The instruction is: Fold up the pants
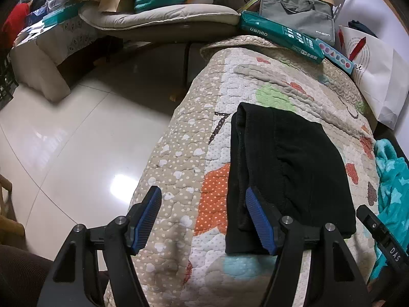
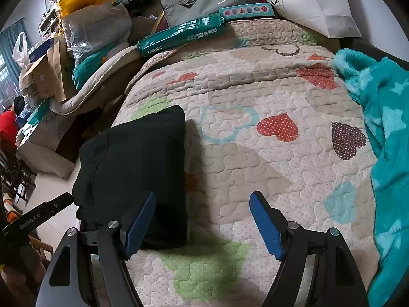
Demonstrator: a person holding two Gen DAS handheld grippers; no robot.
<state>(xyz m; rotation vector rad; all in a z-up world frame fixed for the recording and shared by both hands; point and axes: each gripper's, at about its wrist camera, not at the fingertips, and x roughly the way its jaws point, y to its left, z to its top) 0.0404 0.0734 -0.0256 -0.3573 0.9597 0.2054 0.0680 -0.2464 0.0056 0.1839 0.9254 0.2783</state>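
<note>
While the left gripper (image 1: 203, 221) hangs over the patchwork quilt (image 1: 179, 153), its blue fingers (image 1: 147, 221) are spread wide with nothing between them; the right-hand pad overlaps the near edge of the black pants (image 1: 294, 168), though contact cannot be judged. These lie folded into a compact rectangle on the quilt.

From the right wrist, the right gripper (image 2: 203, 223) is likewise wide apart and empty, the pants (image 2: 133, 163) partly hidden behind its left pad (image 2: 140, 226). A teal blanket (image 2: 383, 128) is cut off at the frame's right edge.
</note>
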